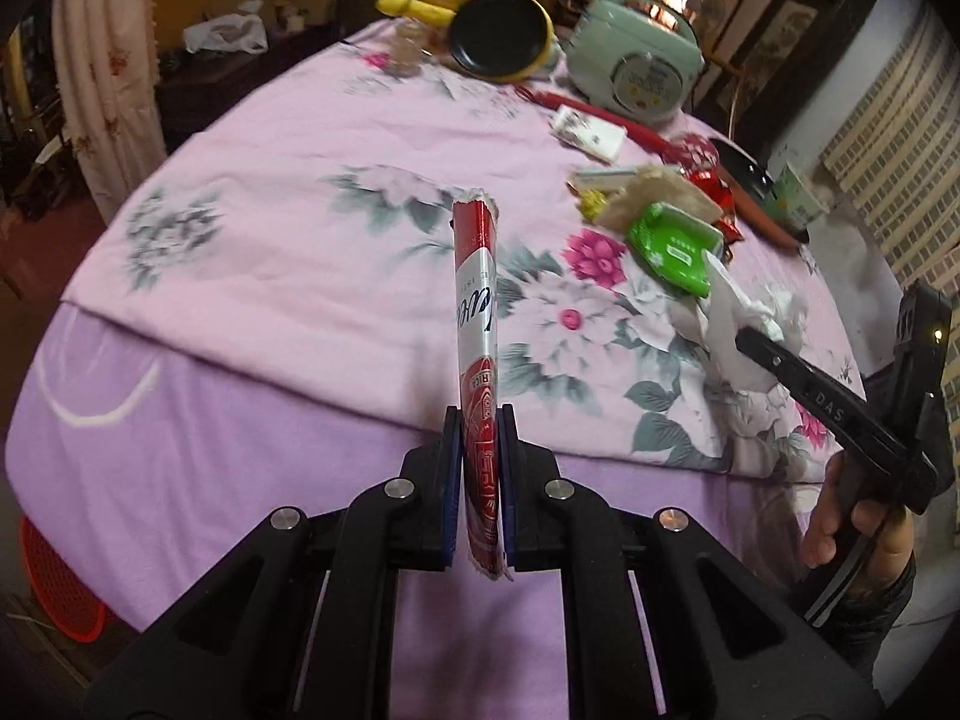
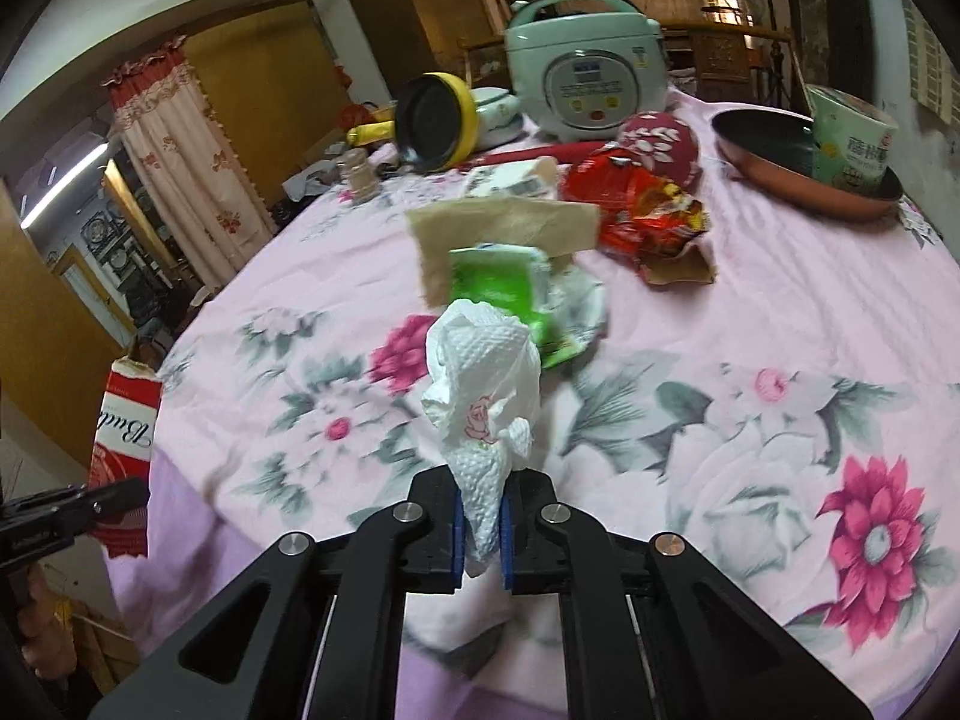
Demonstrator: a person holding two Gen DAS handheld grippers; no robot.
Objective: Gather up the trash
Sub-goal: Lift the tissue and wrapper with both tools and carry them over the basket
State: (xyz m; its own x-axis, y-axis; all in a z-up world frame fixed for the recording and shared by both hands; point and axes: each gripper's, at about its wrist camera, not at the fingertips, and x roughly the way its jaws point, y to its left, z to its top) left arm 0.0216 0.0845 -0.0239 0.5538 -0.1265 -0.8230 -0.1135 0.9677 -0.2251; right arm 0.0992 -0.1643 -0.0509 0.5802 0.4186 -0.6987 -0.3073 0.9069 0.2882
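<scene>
My left gripper (image 1: 481, 444) is shut on a flattened red and white beer carton piece (image 1: 477, 312), held upright above the table's near edge; it also shows at the left of the right wrist view (image 2: 123, 438). My right gripper (image 2: 480, 516) is shut on a crumpled white paper towel (image 2: 486, 384), lifted over the floral cloth; it shows in the left wrist view (image 1: 738, 324) too. Behind it lie a green wipes pack (image 2: 510, 294), brown paper (image 2: 510, 228) and a red snack wrapper (image 2: 642, 210).
A pink floral cloth (image 2: 750, 312) covers the table. At the back stand a green rice cooker (image 2: 585, 78), a yellow pan (image 2: 438, 120), a copper pan (image 2: 798, 168) holding a noodle cup (image 2: 852, 138), and a jar (image 2: 360, 177). A red basket (image 1: 57, 588) sits low left.
</scene>
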